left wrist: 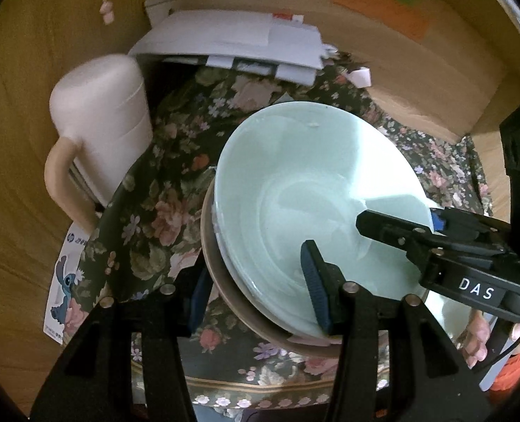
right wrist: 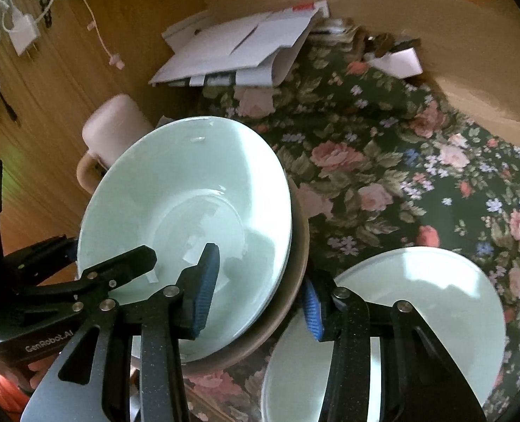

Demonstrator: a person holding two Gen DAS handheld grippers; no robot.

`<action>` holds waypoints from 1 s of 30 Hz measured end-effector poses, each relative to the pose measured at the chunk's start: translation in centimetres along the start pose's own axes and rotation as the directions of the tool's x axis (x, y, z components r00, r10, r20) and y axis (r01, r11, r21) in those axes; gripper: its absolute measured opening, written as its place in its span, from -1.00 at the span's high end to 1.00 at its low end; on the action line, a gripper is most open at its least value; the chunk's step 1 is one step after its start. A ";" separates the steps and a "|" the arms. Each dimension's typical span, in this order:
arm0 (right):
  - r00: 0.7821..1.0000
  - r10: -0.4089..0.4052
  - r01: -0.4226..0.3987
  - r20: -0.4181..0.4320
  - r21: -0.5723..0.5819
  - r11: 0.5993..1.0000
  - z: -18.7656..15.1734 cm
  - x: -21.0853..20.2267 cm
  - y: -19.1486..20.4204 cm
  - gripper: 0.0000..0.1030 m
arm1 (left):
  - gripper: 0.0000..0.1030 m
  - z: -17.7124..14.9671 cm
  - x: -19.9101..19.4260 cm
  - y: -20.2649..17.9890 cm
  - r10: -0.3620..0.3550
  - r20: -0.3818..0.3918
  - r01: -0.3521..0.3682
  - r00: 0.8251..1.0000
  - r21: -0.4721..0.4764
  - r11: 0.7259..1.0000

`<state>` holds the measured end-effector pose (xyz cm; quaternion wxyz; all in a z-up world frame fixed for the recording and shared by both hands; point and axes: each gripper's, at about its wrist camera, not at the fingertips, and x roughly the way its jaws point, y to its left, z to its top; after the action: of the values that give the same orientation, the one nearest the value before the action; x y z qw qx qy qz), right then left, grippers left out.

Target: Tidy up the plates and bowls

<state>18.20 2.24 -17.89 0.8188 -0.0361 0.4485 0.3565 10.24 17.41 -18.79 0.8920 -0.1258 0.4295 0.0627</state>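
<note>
Floral cloth (right wrist: 383, 161); glossy pale-green bowls (left wrist: 305, 190) nested in brown bowl (left wrist: 231, 292), both hand-held grippers clamping rims.

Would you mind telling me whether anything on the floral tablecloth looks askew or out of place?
Yes: the stack of pale green plates in the brown bowl sits tilted, held at the rim by the left gripper and right gripper. One pale green plate lies apart. Loose white papers are strewn behind.
</note>
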 end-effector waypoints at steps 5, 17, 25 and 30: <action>0.999 -0.026 0.025 0.037 0.005 1.000 -0.2 -2.3 -0.6 0.26 | 0.05 0.7 -0.7 -1.6 -0.019 0.021 0.019 1.000 0.025 1.000; 0.992 -0.084 0.080 0.090 0.046 0.996 -1.5 -6.4 -3.9 0.29 | 0.05 0.7 -1.7 -6.3 -0.073 0.037 0.069 0.997 0.088 0.994; 0.985 -0.126 0.116 0.117 0.087 0.989 -2.8 -9.4 -6.6 0.30 | 0.05 0.4 -1.9 -9.8 -0.115 0.026 0.110 0.993 0.136 0.985; 0.981 -0.148 0.133 0.123 0.125 0.983 -3.8 -10.8 -8.3 0.30 | 0.05 -0.1 -1.7 -12.2 -0.135 0.010 0.132 0.991 0.173 0.976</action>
<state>16.85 -11.35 -14.10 0.8706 0.0037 0.4096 0.2726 11.84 5.69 -15.44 0.9063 -0.0764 0.4144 -0.0332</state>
